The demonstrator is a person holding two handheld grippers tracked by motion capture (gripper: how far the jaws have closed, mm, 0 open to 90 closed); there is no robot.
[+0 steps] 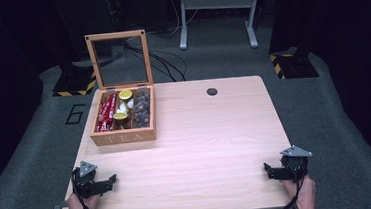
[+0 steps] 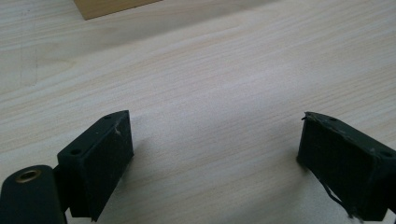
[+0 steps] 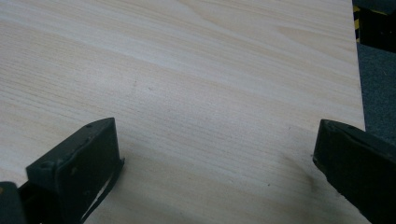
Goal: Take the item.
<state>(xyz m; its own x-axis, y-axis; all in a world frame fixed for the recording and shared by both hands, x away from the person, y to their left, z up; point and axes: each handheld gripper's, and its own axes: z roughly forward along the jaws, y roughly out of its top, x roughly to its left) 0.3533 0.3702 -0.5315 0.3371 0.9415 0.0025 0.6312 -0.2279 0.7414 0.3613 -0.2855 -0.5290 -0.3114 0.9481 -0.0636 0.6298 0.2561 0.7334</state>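
The left gripper [image 1: 110,180], a black two-jaw tool held at the lower left of the high view, rests on the pale wooden table [image 1: 212,147] with its jaws spread wide and nothing between them; its own view shows only bare wood grain between the pads [image 2: 109,158]. The right gripper [image 1: 268,170], at the lower right of the high view, also stands spread and empty, its own view looking across bare tabletop toward the table edge. Both sit well apart from the open wooden tea box with a glass-paned lid [image 1: 123,135], which stands in the upper left part of the table and holds red packets [image 1: 107,112], yellow-lidded small pots [image 1: 125,95] and dark brown pieces [image 1: 142,108] in separate compartments. This looks like a start posture, with no reach begun. The next move likely calls for the nearer left gripper to travel up the frame toward the box, keeping its jaws apart.
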